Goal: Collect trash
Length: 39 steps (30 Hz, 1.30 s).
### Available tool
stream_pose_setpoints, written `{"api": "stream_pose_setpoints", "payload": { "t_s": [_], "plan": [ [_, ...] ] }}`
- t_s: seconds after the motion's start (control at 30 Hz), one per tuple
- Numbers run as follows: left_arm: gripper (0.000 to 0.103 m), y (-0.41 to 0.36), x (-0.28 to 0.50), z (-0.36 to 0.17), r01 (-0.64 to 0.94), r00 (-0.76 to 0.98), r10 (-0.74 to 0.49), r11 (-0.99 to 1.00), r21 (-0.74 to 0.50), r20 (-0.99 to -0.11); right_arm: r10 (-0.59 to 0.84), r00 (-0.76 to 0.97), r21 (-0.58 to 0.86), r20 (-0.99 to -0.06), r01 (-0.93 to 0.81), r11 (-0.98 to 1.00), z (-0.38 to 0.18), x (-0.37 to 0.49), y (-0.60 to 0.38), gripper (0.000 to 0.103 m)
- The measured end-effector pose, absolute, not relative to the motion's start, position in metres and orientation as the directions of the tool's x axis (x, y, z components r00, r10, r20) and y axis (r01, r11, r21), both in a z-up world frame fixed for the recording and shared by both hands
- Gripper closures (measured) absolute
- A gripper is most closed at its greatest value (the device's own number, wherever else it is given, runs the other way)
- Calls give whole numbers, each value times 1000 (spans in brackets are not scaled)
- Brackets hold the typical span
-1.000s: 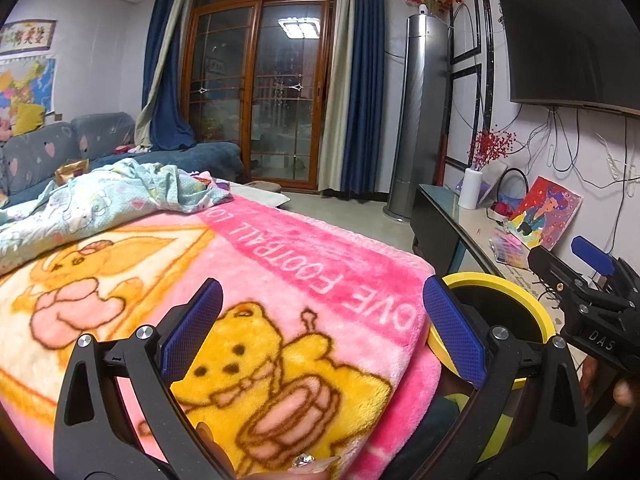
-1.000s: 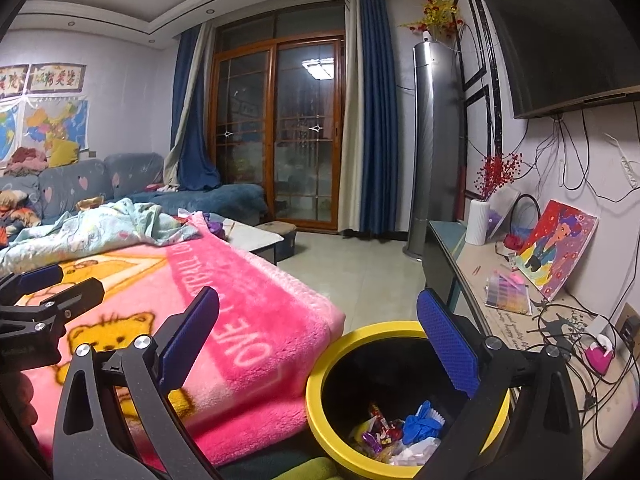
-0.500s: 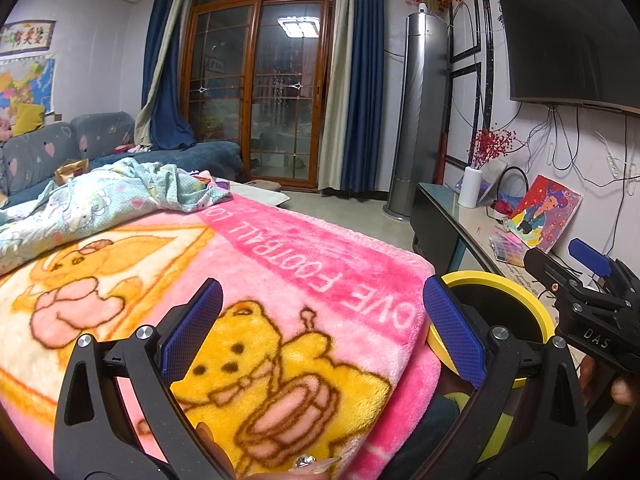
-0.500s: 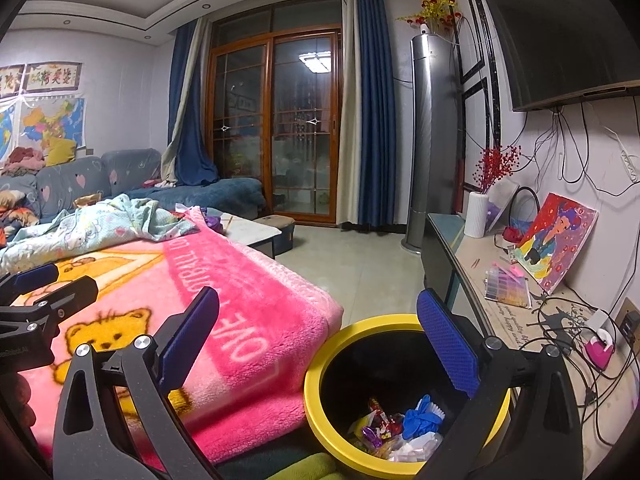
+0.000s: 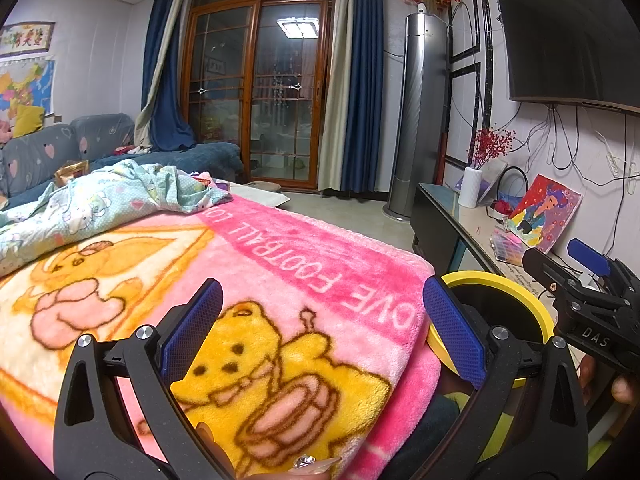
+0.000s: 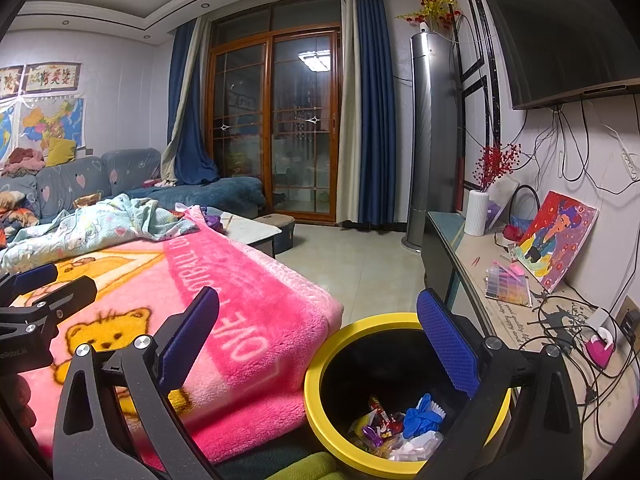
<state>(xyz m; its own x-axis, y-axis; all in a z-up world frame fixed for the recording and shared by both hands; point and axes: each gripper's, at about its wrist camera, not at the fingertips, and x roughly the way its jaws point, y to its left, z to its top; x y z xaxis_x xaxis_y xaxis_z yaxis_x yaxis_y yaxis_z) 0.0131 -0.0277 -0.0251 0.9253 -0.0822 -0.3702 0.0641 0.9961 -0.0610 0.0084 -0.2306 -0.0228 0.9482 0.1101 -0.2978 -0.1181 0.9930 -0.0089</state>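
A yellow-rimmed black bin (image 6: 320, 364) stands on the floor beside the pink blanket, holding several wrappers and a blue glove (image 6: 420, 420). My right gripper (image 6: 318, 336) hangs open just above the bin's near rim, with nothing between its blue pads. The same bin (image 5: 496, 280) shows at the right of the left wrist view. My left gripper (image 5: 322, 328) is open and empty over the pink bear blanket (image 5: 280, 264). The right gripper (image 5: 588, 280) shows from the side at the far right of that view.
A low TV cabinet (image 6: 508, 312) with cables, a painting (image 6: 556, 240) and a white vase (image 6: 476, 212) runs along the right wall. A crumpled light blue sheet (image 6: 88, 228) lies on the blanket. Tiled floor (image 6: 360, 264) lies ahead, with a sofa (image 6: 132, 172) behind.
The right gripper has tilted and risen slightly, so the bin sits a little lower in its view. The left gripper has barely moved. Both stay open.
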Motion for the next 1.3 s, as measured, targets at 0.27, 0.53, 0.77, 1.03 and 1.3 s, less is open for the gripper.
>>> {"api": "stream_pose_setpoints", "payload": {
  "t_s": [0.27,0.53,0.77,1.03,1.3],
  "plan": [
    [11,-28,13,-25,64,926,-82,996,-61,-369,107,947,-8,-302,-115,993,-25,8,-231,7],
    [11,-28,13,-25,64,926,-82,996,-60,-370,105,948,-9,-302,-113,994,-27,8,-231,7],
    [11,-28,13,-25,64,925,-81,996,-60,-370,105,948,-8,-302,-112,994,-27,8,-232,7],
    [11,-28,13,-25,64,925,-81,996,-59,-370,105,947,-7,-303,-112,994,-26,8,-232,7],
    [11,-28,13,-25,65,925,-82,996,-60,-371,105,947,-6,-303,-112,994,-26,8,-232,7]
  ]
}}
